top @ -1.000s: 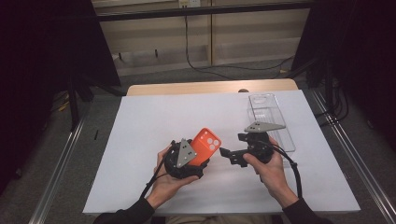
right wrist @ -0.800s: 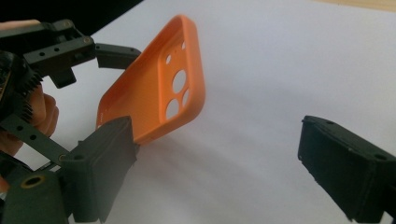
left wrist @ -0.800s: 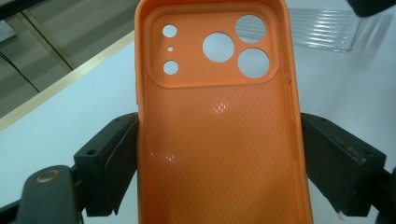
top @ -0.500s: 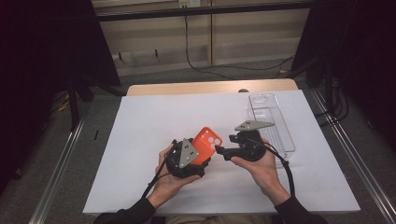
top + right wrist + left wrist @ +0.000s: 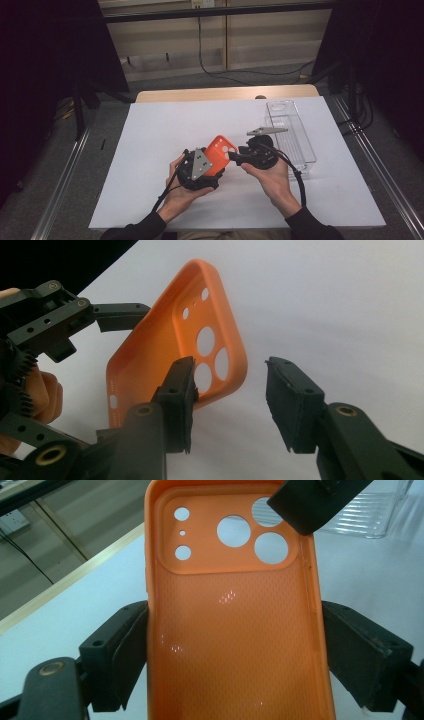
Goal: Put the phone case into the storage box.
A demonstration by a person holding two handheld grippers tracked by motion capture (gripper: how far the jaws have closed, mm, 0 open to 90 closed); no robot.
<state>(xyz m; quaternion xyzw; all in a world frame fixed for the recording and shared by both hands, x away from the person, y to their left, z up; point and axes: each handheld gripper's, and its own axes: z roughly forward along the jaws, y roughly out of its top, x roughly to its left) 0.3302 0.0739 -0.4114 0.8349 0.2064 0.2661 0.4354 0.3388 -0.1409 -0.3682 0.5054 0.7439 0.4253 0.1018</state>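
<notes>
Orange phone case (image 5: 220, 153) sits right in the middle of the action, held up above the white table (image 5: 150, 150) between the two hands. Over on the left, the left gripper (image 5: 212, 167) has it clamped across its width: in the left gripper view the two black jaws press on the case's long edges, hollow inside facing the camera, camera holes at the top. That grip looks the same as a second ago, and the left hand (image 5: 182, 187) has not shifted.

Moving across to the middle, here is the change: the right gripper (image 5: 234, 156) has slid in leftward from where it hovered a second ago and now meets the upper corner of the case. Its jaws have just been closing. In the right gripper view one jaw lies against the case's corner by the camera holes, while the other stands off with white table showing in the gap, so the pads are not yet squeezing anything. The left gripper view shows that same black jaw tip overlapping the case's top right corner.

Further right, the right hand (image 5: 272, 182) cradles its tool, cable trailing back toward the sleeve. Beyond it, the clear plastic tray (image 5: 295, 135) lies on the table's right side, right where it was before.
</notes>
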